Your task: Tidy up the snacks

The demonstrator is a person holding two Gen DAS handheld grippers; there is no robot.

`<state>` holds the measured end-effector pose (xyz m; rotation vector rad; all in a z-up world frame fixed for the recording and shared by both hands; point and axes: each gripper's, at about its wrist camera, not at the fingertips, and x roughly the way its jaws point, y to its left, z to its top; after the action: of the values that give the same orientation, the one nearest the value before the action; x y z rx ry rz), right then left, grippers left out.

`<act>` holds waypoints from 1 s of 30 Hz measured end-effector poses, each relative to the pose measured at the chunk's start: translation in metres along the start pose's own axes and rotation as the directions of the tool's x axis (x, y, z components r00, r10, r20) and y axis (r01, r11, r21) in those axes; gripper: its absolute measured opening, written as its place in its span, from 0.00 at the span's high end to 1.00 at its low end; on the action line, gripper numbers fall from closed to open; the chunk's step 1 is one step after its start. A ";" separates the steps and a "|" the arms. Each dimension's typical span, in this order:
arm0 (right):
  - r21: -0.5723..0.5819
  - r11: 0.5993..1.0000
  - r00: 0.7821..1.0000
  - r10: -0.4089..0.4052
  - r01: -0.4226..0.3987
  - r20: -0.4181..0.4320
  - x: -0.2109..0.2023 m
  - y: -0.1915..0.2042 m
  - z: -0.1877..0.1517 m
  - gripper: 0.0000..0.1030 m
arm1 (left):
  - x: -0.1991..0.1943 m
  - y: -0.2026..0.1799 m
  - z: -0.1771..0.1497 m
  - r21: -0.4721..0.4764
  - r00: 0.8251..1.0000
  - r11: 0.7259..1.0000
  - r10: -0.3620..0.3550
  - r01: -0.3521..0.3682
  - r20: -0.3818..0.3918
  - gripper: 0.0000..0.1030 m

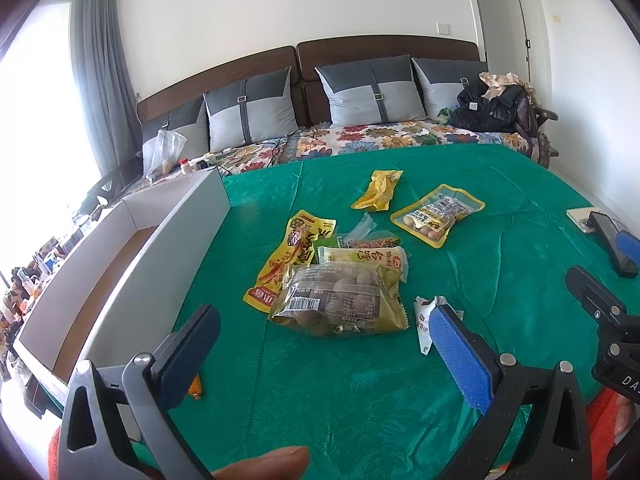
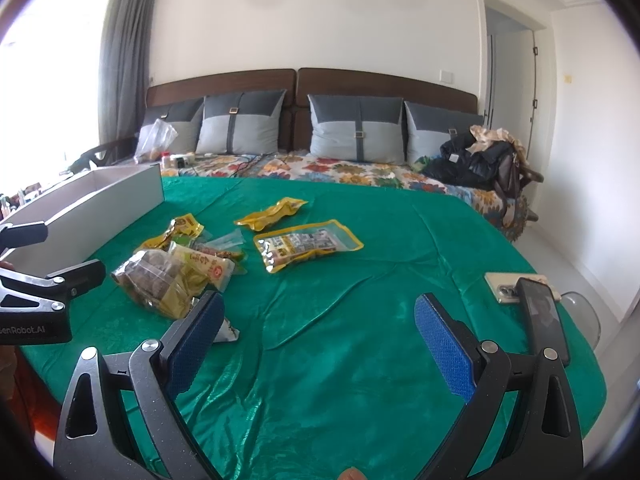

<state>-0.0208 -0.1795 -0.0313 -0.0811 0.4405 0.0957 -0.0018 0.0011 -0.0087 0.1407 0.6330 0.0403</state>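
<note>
Both grippers empty. My left gripper (image 1: 324, 344) has its fingers spread wide, hovering over the green cloth (image 1: 360, 400) just short of the snack pile. My right gripper (image 2: 320, 344) is likewise spread, nothing between the pads, over bare cloth to the right of the pile.

The snacks are on the cloth, none in the white box (image 1: 120, 280), which sits at the left edge, open. The clear bag of round brown snacks (image 1: 340, 300) is nearest the left gripper, lying on top of a yellow printed packet (image 1: 288, 256) and a pale wrapped bar (image 1: 364, 258). A small white wrapper (image 1: 424, 320) is just beside my left gripper's right finger. Farther back and apart: a crumpled yellow pouch (image 1: 380, 190) and a yellow-edged clear pouch (image 1: 436, 214).

Two phones (image 2: 528, 292) are at the right edge of the cloth.
</note>
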 end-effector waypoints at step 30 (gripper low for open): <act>-0.004 1.000 1.000 0.020 -0.020 -0.012 0.007 0.003 -0.005 0.05 | 0.007 -0.002 -0.007 0.002 1.000 1.000 -0.002 0.002 -0.011 0.00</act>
<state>-0.0173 -0.1761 -0.0386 -0.0820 0.4530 0.1155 -0.0002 0.0001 -0.0184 0.1419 0.6444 0.0383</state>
